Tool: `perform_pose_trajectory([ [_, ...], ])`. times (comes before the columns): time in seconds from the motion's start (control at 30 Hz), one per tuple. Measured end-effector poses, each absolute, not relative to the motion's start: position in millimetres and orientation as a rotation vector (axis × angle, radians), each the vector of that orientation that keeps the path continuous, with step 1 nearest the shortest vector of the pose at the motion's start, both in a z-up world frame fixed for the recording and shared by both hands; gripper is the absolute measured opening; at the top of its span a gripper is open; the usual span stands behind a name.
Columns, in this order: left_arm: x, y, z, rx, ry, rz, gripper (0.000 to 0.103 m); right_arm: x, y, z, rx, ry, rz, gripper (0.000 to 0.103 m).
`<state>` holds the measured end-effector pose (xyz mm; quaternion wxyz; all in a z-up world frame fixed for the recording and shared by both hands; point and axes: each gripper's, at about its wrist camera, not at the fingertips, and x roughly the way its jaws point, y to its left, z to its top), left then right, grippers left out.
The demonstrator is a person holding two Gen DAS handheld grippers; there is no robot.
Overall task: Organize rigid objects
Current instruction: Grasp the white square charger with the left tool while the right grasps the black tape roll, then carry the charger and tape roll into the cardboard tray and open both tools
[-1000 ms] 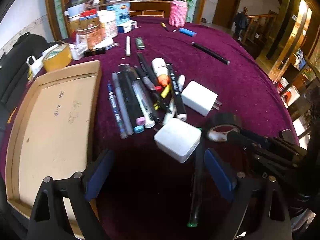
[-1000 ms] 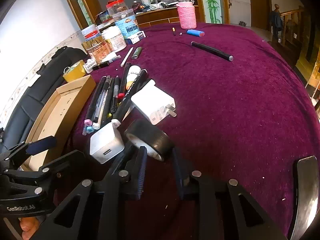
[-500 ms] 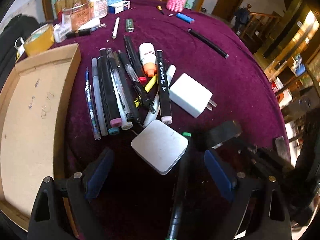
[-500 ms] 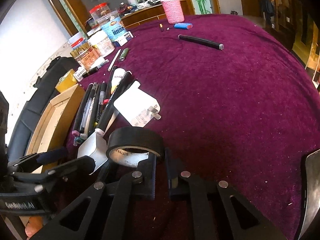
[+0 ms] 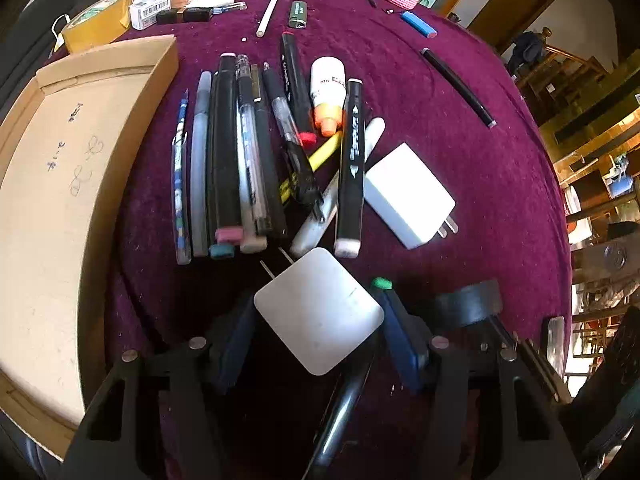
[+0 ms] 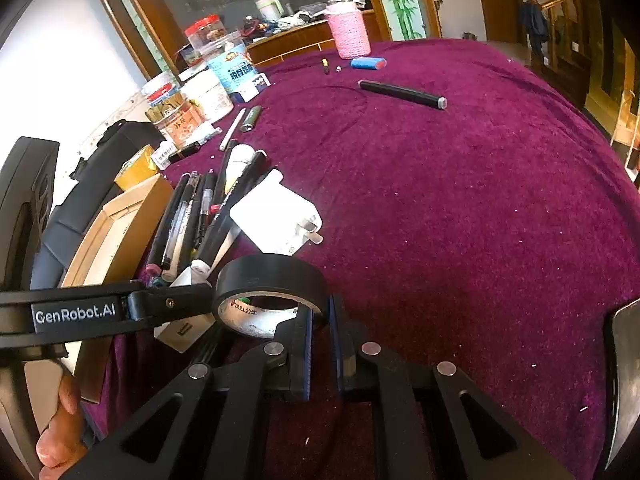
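Note:
In the left wrist view a white square charger (image 5: pixel 318 312) lies cornerwise between the blue pads (image 5: pixel 236 336) of my left gripper (image 5: pixel 318 338). Its jaws are closing, and both pads touch the charger's corners. A green-capped pen (image 5: pixel 380 283) runs under that gripper. My right gripper (image 6: pixel 320 340) is shut on the near wall of a black tape roll (image 6: pixel 272 280), which is tilted up off the cloth. The roll (image 5: pixel 468 304) also shows at the right of the left wrist view. In the right wrist view the left gripper's finger (image 6: pixel 168 304) crosses over the charger (image 6: pixel 184 328).
A heap of pens and markers (image 5: pixel 256 152) lies beside a cardboard tray (image 5: pixel 52 200). A second white plug charger (image 5: pixel 408 196) rests to their right. A black pen (image 6: pixel 400 94), a blue lighter (image 6: pixel 368 63), a pink bottle (image 6: pixel 348 32) and jars (image 6: pixel 204 96) stand farther back.
My left gripper came down over the square charger and its jaws narrowed onto it. The right gripper shut on the black tape roll and tipped it up.

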<state>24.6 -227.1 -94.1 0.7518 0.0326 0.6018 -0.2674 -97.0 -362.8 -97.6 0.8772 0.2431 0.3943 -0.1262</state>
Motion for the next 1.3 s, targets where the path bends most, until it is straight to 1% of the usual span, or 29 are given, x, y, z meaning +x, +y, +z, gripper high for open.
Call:
perform_pose_trajectory([
  [0.23,17,-211,-99,0.073,1.335,-0.603,0.061,-96,-361,-97,0.500,0.820,-0.264,0.008],
  [0.6,-1,-191,-92,0.029,1.275,-0.650,0.061,-102,-357,-93,0.478,0.782,-0.277,0.008],
  [0.8,-12,-174,-70,-0.001,1.219,-0.690,0.061,-107,-350,-89,0.487,0.779,-0.261,0.008],
  [0.9,-15,-164,-54,-0.029,1.184,-0.704,0.061,-110,-340,-77,0.489,0.768,-0.237,0.008],
  [1.07,-13,-128,-28,-0.093,1.128,-0.696,0.061,-107,-312,-51,0.457,0.749,-0.153,0.008],
  [1.3,4,-61,-17,-0.170,1.060,-0.572,0.061,-84,-250,-27,0.389,0.756,0.039,0.008],
])
